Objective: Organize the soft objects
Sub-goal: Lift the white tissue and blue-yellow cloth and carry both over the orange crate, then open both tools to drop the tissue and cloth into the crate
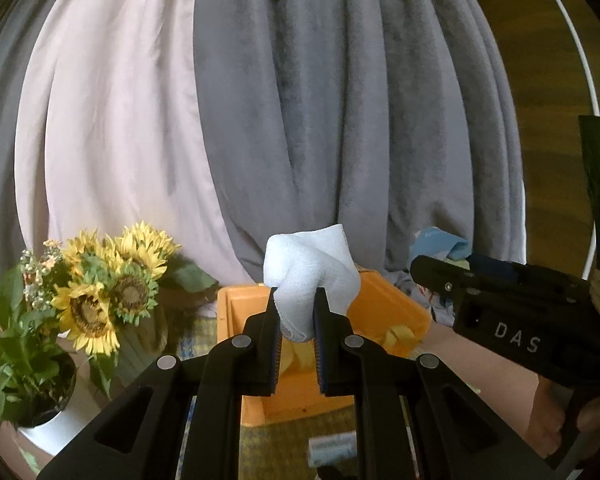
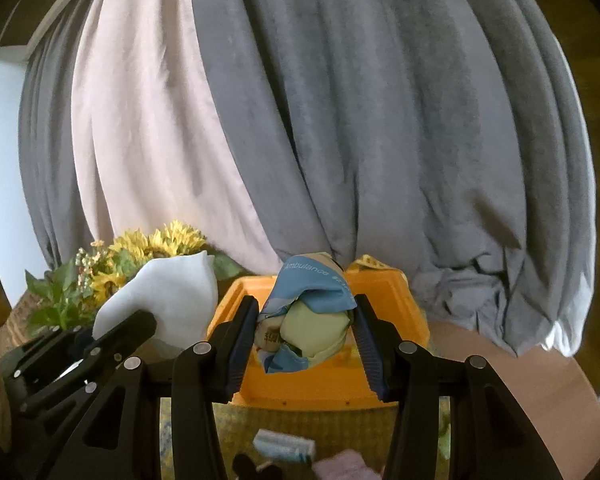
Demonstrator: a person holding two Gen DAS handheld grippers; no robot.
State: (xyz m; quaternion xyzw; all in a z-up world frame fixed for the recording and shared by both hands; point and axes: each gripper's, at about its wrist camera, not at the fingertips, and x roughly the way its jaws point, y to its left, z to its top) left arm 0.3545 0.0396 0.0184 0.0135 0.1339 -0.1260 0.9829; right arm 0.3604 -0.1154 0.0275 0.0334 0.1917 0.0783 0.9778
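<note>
Left wrist view: left gripper (image 1: pixel 296 308) clenched on a bunched pale-blue soft cloth (image 1: pixel 310 276), held above the open orange plastic bin (image 1: pixel 384 304).

Right wrist view: right gripper (image 2: pixel 306 330) grasps a crumpled blue-and-green printed fabric bundle (image 2: pixel 310 320) over the same bin.

Step in hand: carrying 2 items to the bin. Next likely calls for lowering inside its rim, then releasing.

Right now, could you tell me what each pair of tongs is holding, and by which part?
The left tongs pinch the white cloth by its lower bunched end. The right tongs clamp the blue-and-green printed fabric bundle across its sides.
</note>
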